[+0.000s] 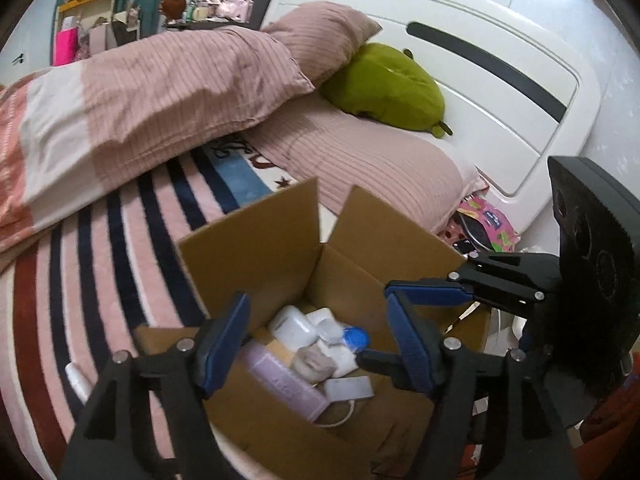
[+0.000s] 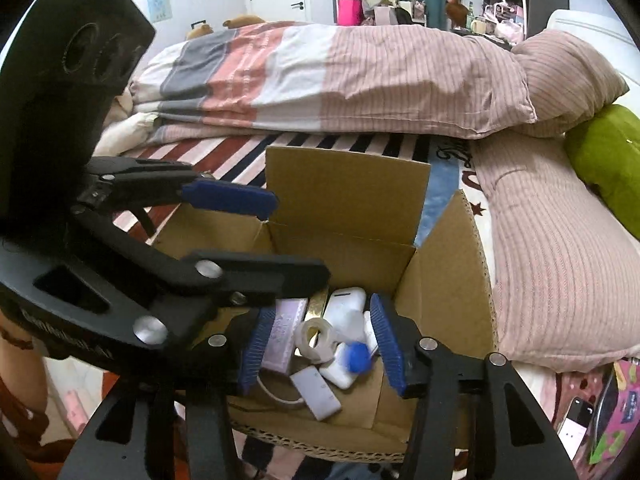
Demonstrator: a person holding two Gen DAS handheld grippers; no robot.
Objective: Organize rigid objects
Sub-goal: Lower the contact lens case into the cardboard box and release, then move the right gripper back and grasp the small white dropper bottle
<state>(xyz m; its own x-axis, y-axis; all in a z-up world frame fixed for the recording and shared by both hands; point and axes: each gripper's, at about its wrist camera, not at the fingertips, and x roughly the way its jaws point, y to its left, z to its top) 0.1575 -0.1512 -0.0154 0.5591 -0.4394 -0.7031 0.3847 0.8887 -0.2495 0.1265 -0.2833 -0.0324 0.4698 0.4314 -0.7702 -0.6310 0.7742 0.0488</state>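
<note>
Two sets of tongs hung over an open cardboard box (image 1: pixel 256 240) on a bed, both spread wide and holding nothing. In the left wrist view, the left tongs (image 1: pixel 316 344) framed the box's contents at lower centre: a lilac bottle (image 1: pixel 286 382) lying on its side, a white bottle with a blue cap (image 1: pixel 356 338), a white container (image 1: pixel 292 326) and a small grey adapter (image 1: pixel 348 388) with a white cable. The right tongs (image 1: pixel 400 320) reached in from the right of that frame, over the box. In the right wrist view, a roll of clear tape (image 2: pixel 318 338) lay among the same items at lower centre. A striped blanket (image 1: pixel 120 240) covered the bed beneath the box, with pink pillows (image 1: pixel 160 92) and a green plush toy (image 1: pixel 388 84) toward the top of the frame.
</note>
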